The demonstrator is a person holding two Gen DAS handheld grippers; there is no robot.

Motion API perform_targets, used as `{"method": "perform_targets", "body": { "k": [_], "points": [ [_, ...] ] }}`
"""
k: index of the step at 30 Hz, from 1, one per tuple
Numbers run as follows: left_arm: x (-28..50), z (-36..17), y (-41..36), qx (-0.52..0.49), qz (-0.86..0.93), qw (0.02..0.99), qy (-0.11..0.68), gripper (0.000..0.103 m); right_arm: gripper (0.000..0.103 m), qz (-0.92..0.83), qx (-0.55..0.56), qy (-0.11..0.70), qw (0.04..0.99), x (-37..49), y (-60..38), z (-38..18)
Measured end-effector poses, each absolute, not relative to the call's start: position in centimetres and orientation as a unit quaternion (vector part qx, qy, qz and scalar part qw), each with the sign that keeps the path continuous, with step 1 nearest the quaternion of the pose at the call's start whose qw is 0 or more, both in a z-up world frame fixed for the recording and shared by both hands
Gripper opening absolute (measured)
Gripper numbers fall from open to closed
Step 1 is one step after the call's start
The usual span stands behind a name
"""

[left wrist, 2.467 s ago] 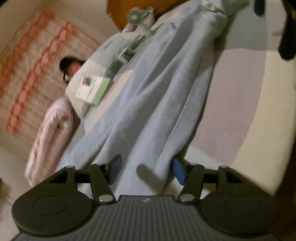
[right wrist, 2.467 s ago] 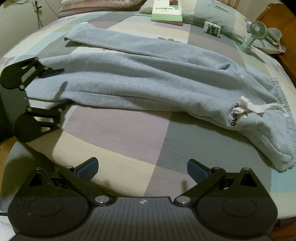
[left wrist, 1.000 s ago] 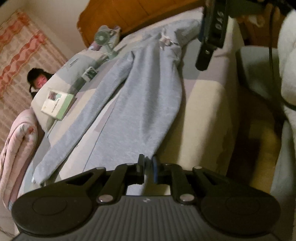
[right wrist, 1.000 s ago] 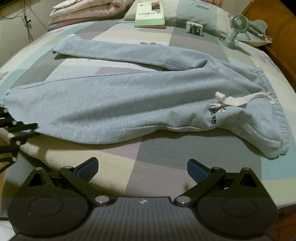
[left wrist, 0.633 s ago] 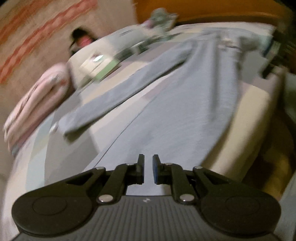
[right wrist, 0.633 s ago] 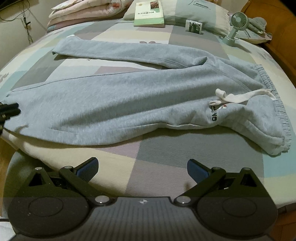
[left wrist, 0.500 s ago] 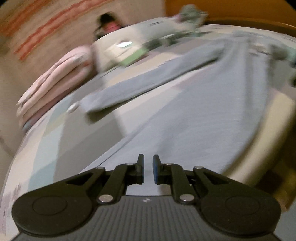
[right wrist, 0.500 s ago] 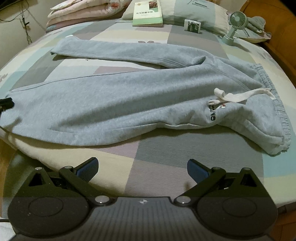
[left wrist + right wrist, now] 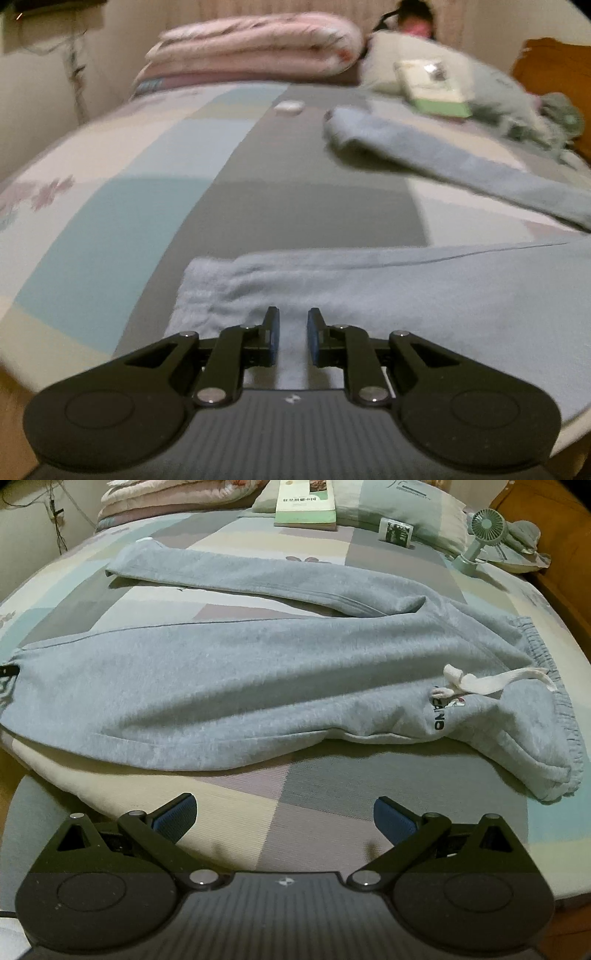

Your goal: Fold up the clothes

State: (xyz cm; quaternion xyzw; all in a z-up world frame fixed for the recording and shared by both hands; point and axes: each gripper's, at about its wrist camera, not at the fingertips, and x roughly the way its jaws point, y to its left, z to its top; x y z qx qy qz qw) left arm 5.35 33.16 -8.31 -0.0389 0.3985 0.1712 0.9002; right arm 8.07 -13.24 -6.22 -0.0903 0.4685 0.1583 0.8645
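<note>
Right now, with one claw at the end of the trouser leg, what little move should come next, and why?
Probably carry the near leg's cuff across onto the far leg. The left claw is nearly closed on that cuff, though whether it truly pinches is unclear. The grey sweatpants lie spread with legs apart, so stacking the legs looks like the first fold. The right claw is open, short of the cloth.

Sweatpants — soft, matt grey fleece; at three o'clock, a white woven cloth drawstring. Bedspread — finely ribbed matt patchwork cloth.
</note>
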Motion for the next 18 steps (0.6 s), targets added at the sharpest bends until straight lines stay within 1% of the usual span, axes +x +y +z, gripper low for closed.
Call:
{"method": "perform_targets", "body": {
  "k": [4,6,8,14,16,17,18],
  "points": [
    [4.8,-8.2,34.2,-0.040,0.189,0.895,0.403,0.015,0.103,0.154,-0.086,0.472,0.864,8.3,-13.5,-6.3],
    [5.0,-7.5,32.9,-0.014,0.187,0.897,0.401,0.015,0.103,0.151,-0.084,0.474,0.863,8.5,-13.5,-6.4],
    [5.6,-7.1,31.7,-0.005,0.167,0.901,0.400,0.022,0.103,0.155,-0.086,0.474,0.862,8.4,-13.2,-6.5],
    [8.4,-6.9,29.3,-0.056,0.043,0.916,0.396,0.030,0.103,0.157,-0.098,0.474,0.861,8.2,-12.5,-6.5],
    [9.4,-6.8,28.5,-0.072,0.002,0.917,0.393,0.038,0.103,0.154,-0.099,0.472,0.862,8.1,-12.6,-6.3],
    [9.8,-7.4,28.5,-0.079,-0.006,0.911,0.405,0.042,0.103,0.151,-0.100,0.471,0.863,8.0,-12.7,-6.2],
    [10.3,-8.1,28.7,-0.080,0.001,0.904,0.420,0.041,0.103,0.148,-0.102,0.471,0.864,8.0,-12.7,-6.1]
  ]
}}
